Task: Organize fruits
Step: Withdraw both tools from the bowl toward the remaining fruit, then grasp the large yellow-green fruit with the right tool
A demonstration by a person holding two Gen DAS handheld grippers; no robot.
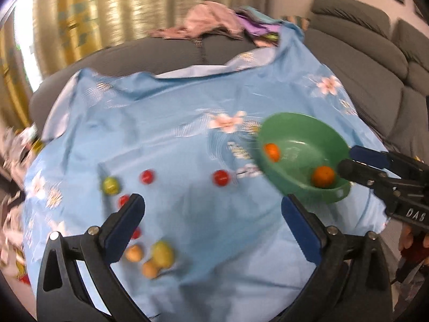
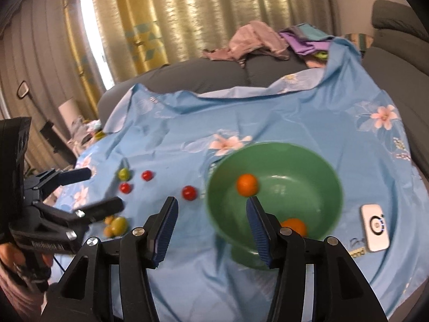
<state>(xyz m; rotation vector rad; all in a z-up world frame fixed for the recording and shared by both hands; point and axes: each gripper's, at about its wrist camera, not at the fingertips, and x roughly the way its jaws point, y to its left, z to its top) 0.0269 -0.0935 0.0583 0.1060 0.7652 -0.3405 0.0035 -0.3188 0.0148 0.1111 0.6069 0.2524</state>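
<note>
Blue flowered cloth (image 2: 268, 115) covers a grey sofa, and on it stands a round green plastic bowl (image 2: 316, 161) holding two oranges (image 2: 247, 184). Left of the bowl lie small red fruits (image 2: 189, 193), a yellow-green fruit (image 2: 123, 174) and, nearer, a cluster of tan and yellow-green fruits (image 1: 150, 257). The left gripper (image 1: 211, 209) is spread wide over bare cloth, gripping nothing. The right gripper (image 2: 211, 212) stands partly spread and empty, one fingertip above the bowl; its body reads "DAS" in the left wrist view. A white rectangular device (image 2: 374, 228) lies right of the bowl. Lettering on the left gripper's body is too blurred to read.
</note>
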